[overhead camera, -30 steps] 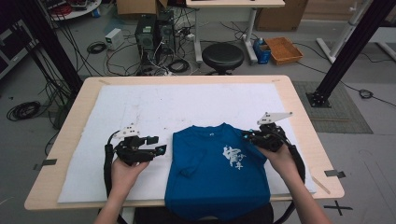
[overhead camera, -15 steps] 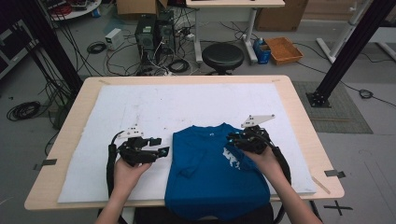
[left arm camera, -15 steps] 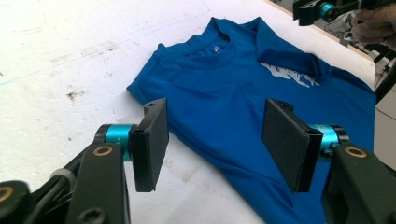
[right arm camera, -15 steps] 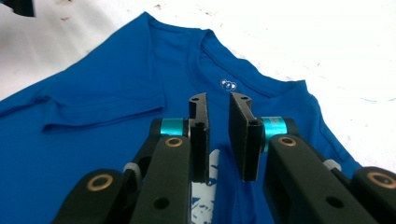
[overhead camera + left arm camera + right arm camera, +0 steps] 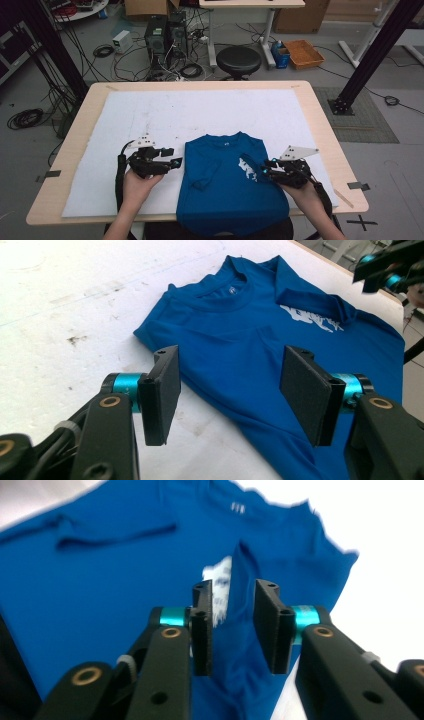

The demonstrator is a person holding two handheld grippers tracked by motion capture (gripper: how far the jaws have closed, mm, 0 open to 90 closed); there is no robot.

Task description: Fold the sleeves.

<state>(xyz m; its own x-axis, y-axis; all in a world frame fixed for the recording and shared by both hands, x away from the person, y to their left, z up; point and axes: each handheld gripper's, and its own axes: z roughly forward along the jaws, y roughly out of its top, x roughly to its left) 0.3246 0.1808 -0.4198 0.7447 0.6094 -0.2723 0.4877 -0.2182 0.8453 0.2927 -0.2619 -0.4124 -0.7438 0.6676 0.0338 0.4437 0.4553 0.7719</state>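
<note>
A blue T-shirt [image 5: 227,192] with a white chest print [image 5: 247,169] lies face up on the white mat, both sleeves folded in over the body. My left gripper [image 5: 174,156] rests just left of the shirt, wide open. In the left gripper view its jaws [image 5: 230,390] frame the shirt's [image 5: 240,335] near edge without touching it. My right gripper [image 5: 265,170] hovers over the shirt's right side beside the print. Its jaws [image 5: 233,625] have just been opening and stand a little apart, with nothing pressed between them. The folded sleeve [image 5: 242,572] lies beyond them.
The white mat [image 5: 200,115] covers most of the wooden table [image 5: 320,125]. The shirt's hem hangs over the near edge. Behind the table are a black stool [image 5: 238,59], computer towers [image 5: 162,35], floor cables and a cardboard tray [image 5: 302,52]. A black frame post [image 5: 370,55] stands at the right.
The right gripper carried the right sleeve inward over the shirt, let it go, then drew back toward me and lower. The sleeve now lies folded. The left gripper stayed put.
</note>
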